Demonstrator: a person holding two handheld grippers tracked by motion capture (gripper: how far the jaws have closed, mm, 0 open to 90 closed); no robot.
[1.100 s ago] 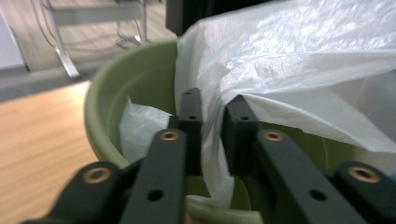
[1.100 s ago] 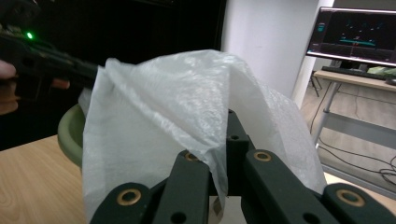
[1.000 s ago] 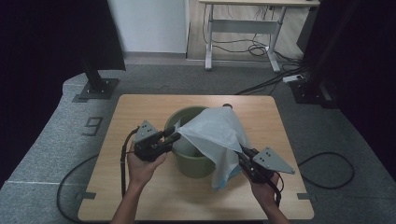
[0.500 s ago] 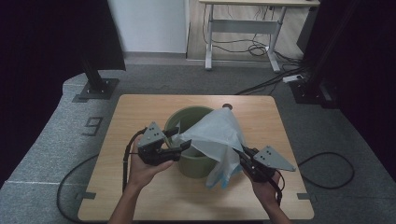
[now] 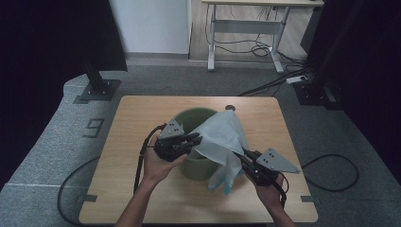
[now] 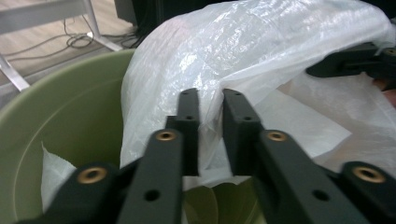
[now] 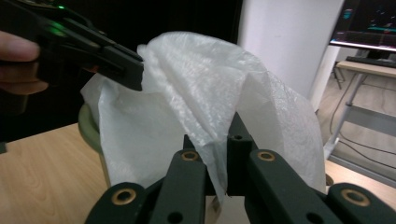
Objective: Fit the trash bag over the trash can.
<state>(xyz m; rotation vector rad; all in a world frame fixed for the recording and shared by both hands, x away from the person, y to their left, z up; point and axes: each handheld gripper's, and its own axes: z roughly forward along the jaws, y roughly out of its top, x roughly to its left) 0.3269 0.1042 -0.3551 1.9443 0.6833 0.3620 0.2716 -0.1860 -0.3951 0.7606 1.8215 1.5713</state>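
both sets of fingers are clamped on the white plastic bag, the left gripper, just closed, at its near-left edge over the green bin, the right gripper on the side hanging outside toward the surface.

My right tool clamped on a white plastic bag, my left tool pinching its far edge, wooden desk below

I see a translucent white bag over an olive-green bin, on a light wood-grain tabletop; my grippers are black.
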